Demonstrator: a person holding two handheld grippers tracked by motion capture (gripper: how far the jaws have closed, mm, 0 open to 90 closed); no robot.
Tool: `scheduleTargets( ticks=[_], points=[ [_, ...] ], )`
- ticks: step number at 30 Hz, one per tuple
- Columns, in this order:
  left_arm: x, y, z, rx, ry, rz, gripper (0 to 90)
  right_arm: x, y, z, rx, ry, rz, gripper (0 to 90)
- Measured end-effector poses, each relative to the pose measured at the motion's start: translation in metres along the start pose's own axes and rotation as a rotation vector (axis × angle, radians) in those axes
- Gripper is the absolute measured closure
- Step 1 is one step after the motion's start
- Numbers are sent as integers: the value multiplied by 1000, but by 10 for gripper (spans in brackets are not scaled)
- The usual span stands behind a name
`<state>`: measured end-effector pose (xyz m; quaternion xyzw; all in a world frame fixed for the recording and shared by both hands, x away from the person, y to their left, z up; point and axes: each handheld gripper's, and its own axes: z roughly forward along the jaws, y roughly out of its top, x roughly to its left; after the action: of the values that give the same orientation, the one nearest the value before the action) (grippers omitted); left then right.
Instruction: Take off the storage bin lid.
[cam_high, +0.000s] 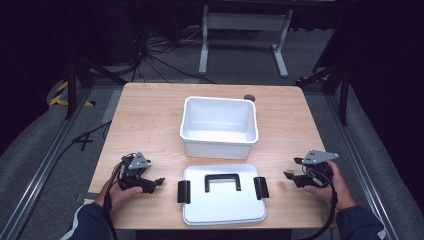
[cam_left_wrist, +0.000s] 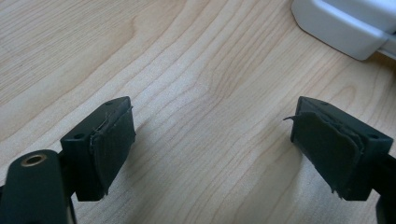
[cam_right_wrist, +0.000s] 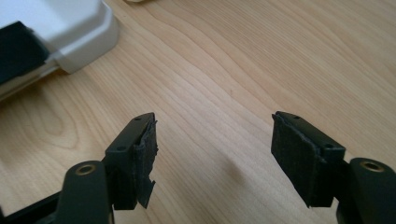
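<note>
Both jaws spread, empty: left gripper (cam_high: 159, 181), right gripper (cam_high: 289, 175) flank flat white plastic lid with black handle and clips (cam_high: 223, 193) on light wooden counter (cam_high: 150, 120). Open white rectangular plastic tub (cam_high: 219, 148) just behind. Risk: one-sided clip grasp tilts lid, slips.

A light wooden table (cam_high: 150, 120) stands on grey floor (cam_high: 35, 150); beyond it, a white frame (cam_high: 245, 30), black cables (cam_high: 160, 55), dark surroundings.
</note>
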<state>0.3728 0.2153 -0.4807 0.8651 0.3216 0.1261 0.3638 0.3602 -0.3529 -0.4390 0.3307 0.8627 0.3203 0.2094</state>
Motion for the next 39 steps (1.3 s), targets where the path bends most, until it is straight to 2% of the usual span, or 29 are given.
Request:
scheduleTargets(
  ticks=[2, 4, 14, 18, 23, 39],
  points=[
    [0, 0, 0, 0, -2, 1, 141, -1, -6, 2, -3, -10, 23, 313],
    [0, 0, 0, 1, -4, 2, 140, -3, -11, 2, -18, 1, 43, 299],
    [0, 0, 0, 1, -5, 3, 140, -8, -30, 6, -39, -49, 77, 250],
    [0, 0, 0, -1, -3, 3, 141, -12, -34, 9, -67, -22, 125, 240],
    [0, 0, 0, -1, 0, 1, 141, -17, -33, 11, -53, -2, 168, 204],
    [-1, 0, 0, 0, 2, -1, 140, -16, -32, 12, -49, -11, 173, 200]
  ],
)
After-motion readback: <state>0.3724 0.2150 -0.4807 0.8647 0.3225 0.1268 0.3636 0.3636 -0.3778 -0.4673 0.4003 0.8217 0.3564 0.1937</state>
